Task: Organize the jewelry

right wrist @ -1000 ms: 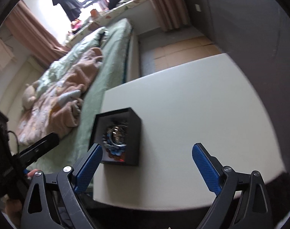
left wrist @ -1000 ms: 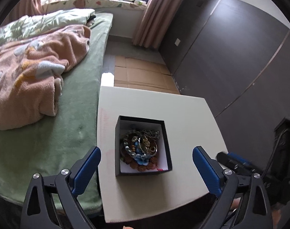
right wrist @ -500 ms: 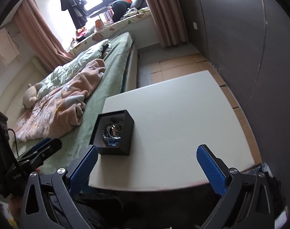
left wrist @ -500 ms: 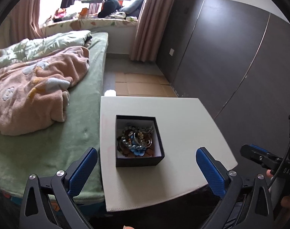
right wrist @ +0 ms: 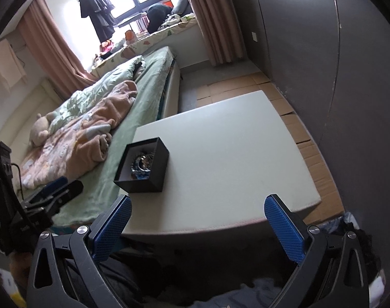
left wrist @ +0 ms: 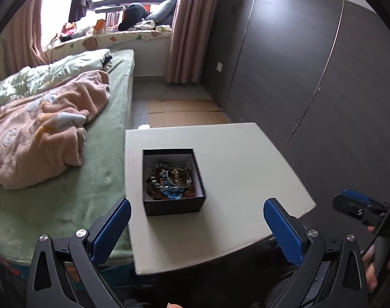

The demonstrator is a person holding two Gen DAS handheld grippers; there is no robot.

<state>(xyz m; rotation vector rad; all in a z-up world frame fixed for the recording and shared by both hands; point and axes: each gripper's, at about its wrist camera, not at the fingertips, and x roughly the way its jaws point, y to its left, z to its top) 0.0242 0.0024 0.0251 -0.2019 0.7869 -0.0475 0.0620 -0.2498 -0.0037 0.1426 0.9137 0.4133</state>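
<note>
Sitting between and beyond the left gripper (left wrist: 197,227), a black box (left wrist: 172,181) holds tangled jewelry (left wrist: 169,179) on the white desk (left wrist: 241,179). Both grippers angle downward, jaws spread wide and empty; the right gripper (right wrist: 198,227) has the box ahead-left.

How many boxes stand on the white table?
1. The black box sits on the white table near its bed-side edge, open-topped with jewelry inside. Nothing else shows on the tabletop.

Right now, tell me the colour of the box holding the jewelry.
Black outside, white lining inside: the box, best in the left wrist view.
</note>
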